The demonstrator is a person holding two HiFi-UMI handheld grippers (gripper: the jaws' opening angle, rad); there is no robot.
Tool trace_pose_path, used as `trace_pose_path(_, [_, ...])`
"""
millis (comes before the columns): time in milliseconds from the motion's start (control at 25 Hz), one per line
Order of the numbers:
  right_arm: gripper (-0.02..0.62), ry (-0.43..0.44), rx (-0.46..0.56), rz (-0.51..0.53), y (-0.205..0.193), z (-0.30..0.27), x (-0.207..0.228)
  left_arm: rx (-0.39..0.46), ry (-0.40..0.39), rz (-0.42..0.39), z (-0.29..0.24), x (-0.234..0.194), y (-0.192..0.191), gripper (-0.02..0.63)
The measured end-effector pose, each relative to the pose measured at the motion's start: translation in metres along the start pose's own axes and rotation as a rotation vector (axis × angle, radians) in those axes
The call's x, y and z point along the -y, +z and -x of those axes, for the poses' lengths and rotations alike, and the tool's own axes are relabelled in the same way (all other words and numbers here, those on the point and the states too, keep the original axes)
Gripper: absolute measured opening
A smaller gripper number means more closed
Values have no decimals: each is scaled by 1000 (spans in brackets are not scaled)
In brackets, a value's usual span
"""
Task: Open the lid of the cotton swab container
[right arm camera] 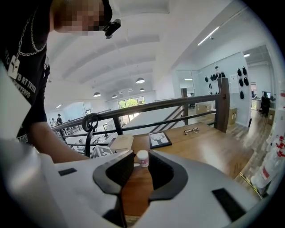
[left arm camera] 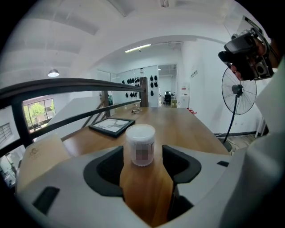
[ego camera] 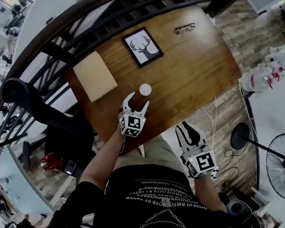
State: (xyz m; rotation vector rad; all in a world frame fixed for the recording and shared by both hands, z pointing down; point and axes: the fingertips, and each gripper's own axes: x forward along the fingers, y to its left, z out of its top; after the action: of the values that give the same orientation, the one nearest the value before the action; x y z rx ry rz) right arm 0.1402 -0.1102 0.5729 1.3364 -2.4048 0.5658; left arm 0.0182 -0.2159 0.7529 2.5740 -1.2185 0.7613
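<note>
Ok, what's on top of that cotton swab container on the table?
Only its white lid, seated on the cotton swab container; nothing rests on that. What is inside is hidden by the lid and the cloudy wall.

On the tabletop (ego camera: 188, 69), the cotton swab container (ego camera: 145, 89) stands near the person's edge. The framed picture (ego camera: 142, 47) lies beyond it, the flat box (ego camera: 95, 76) to its left, and the glasses (ego camera: 184, 28) at the far end.

The worktop (ego camera: 192, 69) lies bare right of the cotton swab container (ego camera: 145, 89). A framed deer picture (ego camera: 142, 47) stands behind it, a tan box (ego camera: 95, 76) to its left, the dark railing (ego camera: 79, 17) beyond both.
</note>
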Motion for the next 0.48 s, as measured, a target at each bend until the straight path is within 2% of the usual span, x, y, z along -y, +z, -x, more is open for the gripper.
trace_pose_path(200, [107,27,-32,-17,-14,-10,-2,-30,2,-15,-20,-5,-8,293])
trace_pose_path(480, [109,29,-48,-52,-24,-10,5,-33,-19,17,-39,-6,-8,305])
